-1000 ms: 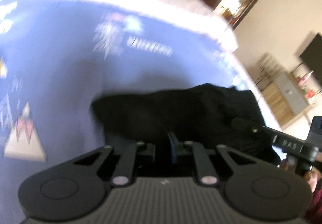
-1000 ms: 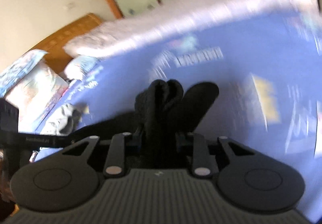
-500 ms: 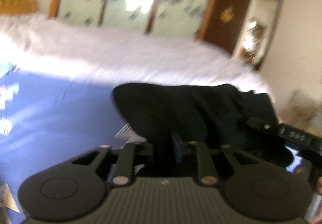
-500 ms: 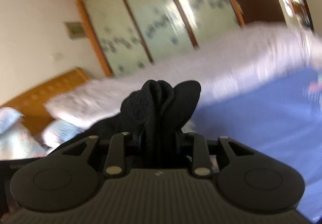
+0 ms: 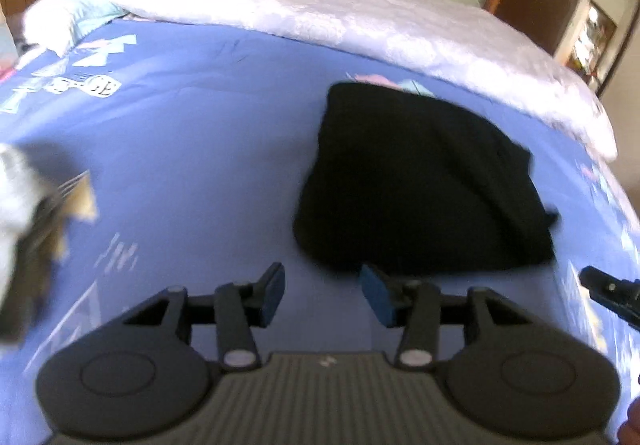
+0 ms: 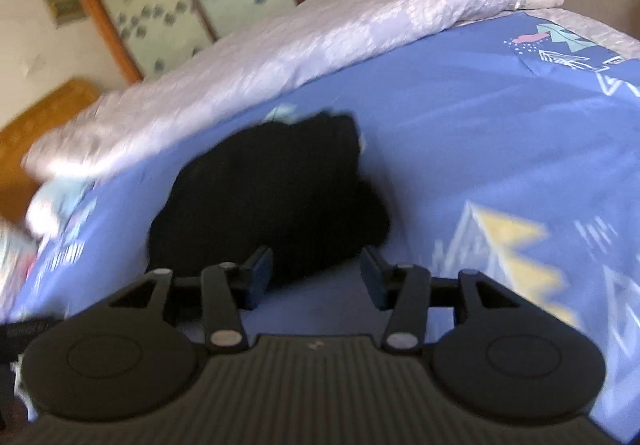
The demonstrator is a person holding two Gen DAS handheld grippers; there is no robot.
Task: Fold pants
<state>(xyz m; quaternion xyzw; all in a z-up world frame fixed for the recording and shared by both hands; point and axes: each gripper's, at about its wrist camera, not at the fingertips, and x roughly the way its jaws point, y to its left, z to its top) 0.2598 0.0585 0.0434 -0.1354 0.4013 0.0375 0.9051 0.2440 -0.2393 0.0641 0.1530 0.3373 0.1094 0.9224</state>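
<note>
Left wrist view, black pants (image 5: 420,181) on blue bedspread (image 5: 192,133), print unreadable, both grippers (image 5: 322,295) (image 6: 314,279) just opened, empty.

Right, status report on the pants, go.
Left gripper and right gripper just opened, nothing between the jaws. Black pants folded on the blue bedsheet. Nothing in the way.

bright daylight glares off the white quilt (image 5: 320,1); both fisheye views are motion-blurred and bowed at the edges.
</note>
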